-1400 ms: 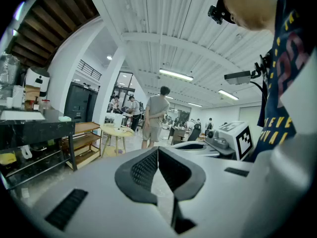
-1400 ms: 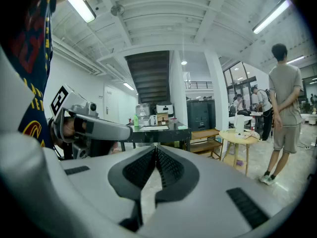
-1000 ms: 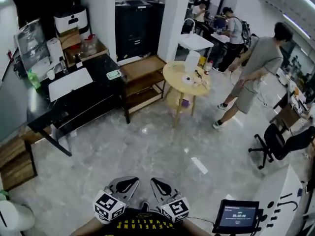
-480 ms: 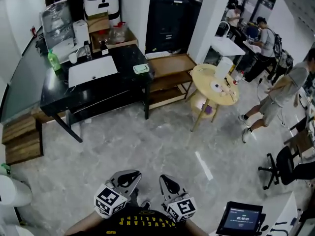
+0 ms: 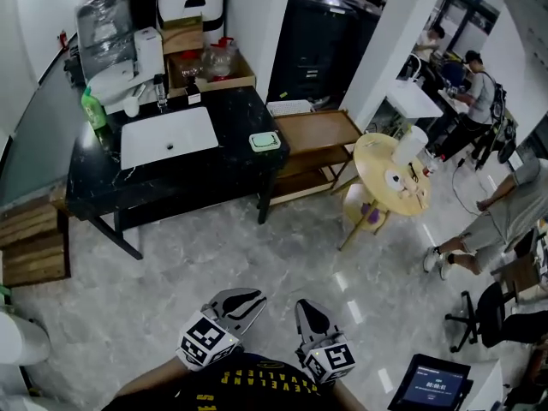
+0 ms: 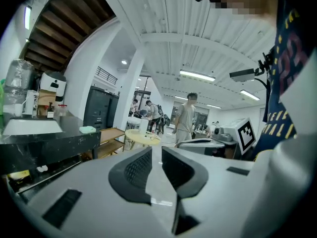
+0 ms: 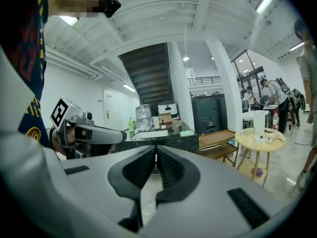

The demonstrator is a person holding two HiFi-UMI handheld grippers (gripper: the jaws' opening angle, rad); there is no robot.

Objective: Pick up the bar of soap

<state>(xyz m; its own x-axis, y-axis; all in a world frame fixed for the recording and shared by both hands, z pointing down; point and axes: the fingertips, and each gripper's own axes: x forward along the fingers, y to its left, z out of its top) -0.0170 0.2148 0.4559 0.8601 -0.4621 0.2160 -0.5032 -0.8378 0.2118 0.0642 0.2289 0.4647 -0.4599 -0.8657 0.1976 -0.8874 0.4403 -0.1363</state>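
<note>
Left gripper [image 5: 246, 298] jaws are opening, narrow and empty; right gripper [image 5: 306, 308] is closed, empty. Soap [image 5: 265, 141] lies on bench [image 5: 214, 174], well ahead.

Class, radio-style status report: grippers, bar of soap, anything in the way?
Left gripper opening, empty; right gripper shut, empty. Bar of soap untouched on black counter corner. Bare floor between.

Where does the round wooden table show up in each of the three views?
Head view: the round wooden table stands right of the middle of the picture.
Left gripper view: the table is small, just left of the middle.
Right gripper view: the table is low on the right side.
Shared landmark: the black counter lies to the table's left in all three views.
</note>
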